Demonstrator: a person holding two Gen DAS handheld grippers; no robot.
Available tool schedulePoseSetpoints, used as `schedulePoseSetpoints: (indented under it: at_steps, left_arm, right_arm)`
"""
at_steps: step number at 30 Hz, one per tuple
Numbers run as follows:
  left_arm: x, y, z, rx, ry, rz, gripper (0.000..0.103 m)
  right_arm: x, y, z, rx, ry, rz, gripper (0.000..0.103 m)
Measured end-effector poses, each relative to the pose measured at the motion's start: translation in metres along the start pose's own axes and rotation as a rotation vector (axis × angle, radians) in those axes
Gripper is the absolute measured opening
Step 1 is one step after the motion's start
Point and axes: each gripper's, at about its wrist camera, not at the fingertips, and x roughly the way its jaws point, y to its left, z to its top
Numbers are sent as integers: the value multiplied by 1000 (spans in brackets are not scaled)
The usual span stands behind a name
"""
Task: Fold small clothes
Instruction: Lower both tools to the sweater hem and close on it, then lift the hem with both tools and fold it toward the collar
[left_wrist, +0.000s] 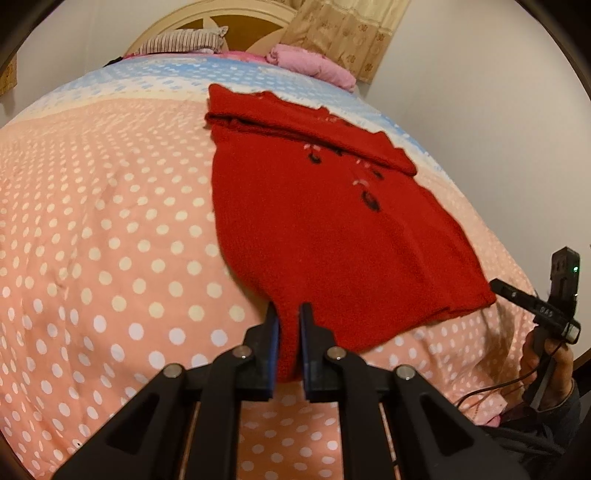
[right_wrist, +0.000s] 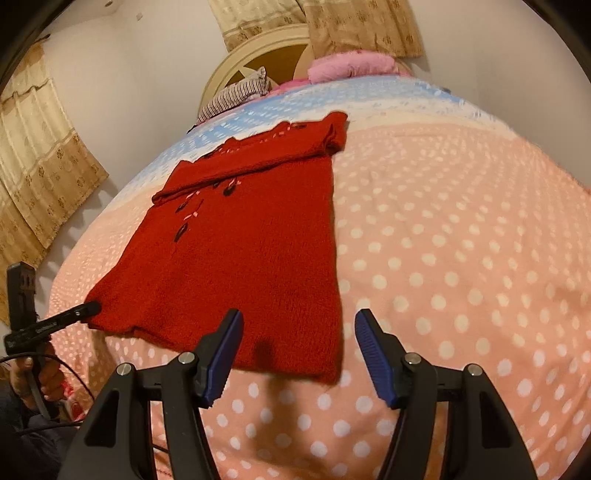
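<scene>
Two tongs: your left gripper (left_wrist: 288, 314) clenches the red knitted sweater's (left_wrist: 325, 221) hem (no legible labels); right gripper (right_wrist: 298, 317) gapes released.

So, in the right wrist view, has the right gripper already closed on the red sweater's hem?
No, the right gripper stands open above the red sweater, its pads clear of the hem.

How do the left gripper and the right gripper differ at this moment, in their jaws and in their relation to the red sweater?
The left gripper is shut on the near hem of the red sweater, and red knit shows between its pads. The right gripper stands open with nothing between its fingers. The left one touches the sweater; the right one only hovers above the hem's other corner and the dotted bedspread. Both have black frames with blue pads and point down at the same hem.
</scene>
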Motion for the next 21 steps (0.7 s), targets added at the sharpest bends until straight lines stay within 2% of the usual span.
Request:
schedulePoseSetpoints:
  at_steps: [3,5,6,7,8,9,10,12,14,18,19,20,21]
  left_arm:
    - [7,0,-4,0,20,13,12]
    - [6,-2,-4,6,18,19,19]
    - [6,-3,-4,10,20,22,27]
    - [6,-4,-4,13,22,21,36]
    - [6,-5,-4,13,23,9,40]
    - [6,-6,-4,15,24,6,47]
    - [6,-7,-5,20,26,3,49]
    - [6,-10,-6,33,29,10,49]
    - [7,-10,-6,39,35,10,49]
    - [6,-3,-5,-3,53,-23,49]
    - [5,-1,-5,-11,55,-31,44]
    - [4,0,-5,-14,52,-27,34]
    - [3,2,-5,-14,51,-25,8]
  right_arm:
    - [6,-3,-4,23,27,14,64]
    - [7,-3,-6,28,33,19,63]
    - [7,-2,-7,29,33,28,61]
    - [7,-2,-7,30,37,36,53]
    - [8,-2,-8,33,45,48,44]
    - [9,-2,-9,37,49,60,39]
    - [9,-2,-9,41,52,70,34]
    - [10,-4,-11,47,49,81,33]
    - [10,-5,-12,60,43,106,22]
    - [13,-10,-14,81,37,133,20]
    - [13,-12,-14,90,34,140,19]
    - [13,-13,-14,103,32,149,18]
    - [12,-14,-14,108,31,154,17]
